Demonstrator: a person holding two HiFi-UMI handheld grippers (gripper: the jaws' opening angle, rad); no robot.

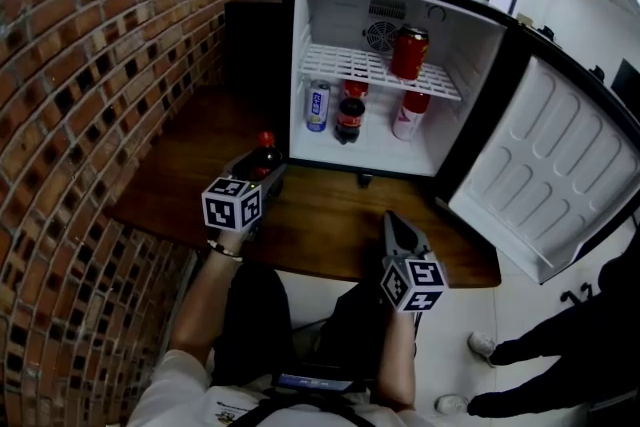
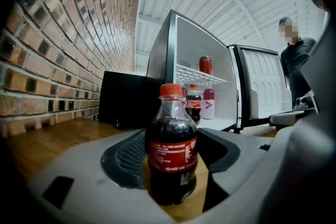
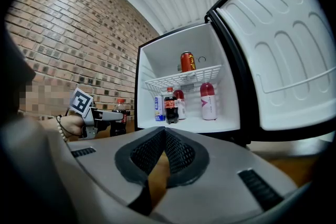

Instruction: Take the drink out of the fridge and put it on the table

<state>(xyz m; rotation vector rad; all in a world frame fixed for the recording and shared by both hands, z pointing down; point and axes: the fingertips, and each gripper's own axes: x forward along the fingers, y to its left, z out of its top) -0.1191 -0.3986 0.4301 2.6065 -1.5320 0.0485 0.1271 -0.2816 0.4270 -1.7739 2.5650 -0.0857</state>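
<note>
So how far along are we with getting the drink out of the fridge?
The cola bottle is out of the fridge, whose door stands open. The left gripper grips it over the table; I can't tell whether it touches the wood. Left: set it down and let go. The right gripper is shut, empty.

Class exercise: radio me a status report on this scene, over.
Left gripper shut on bottle, out of fridge, at table. Right gripper shut, empty. Nothing in the way.
</note>
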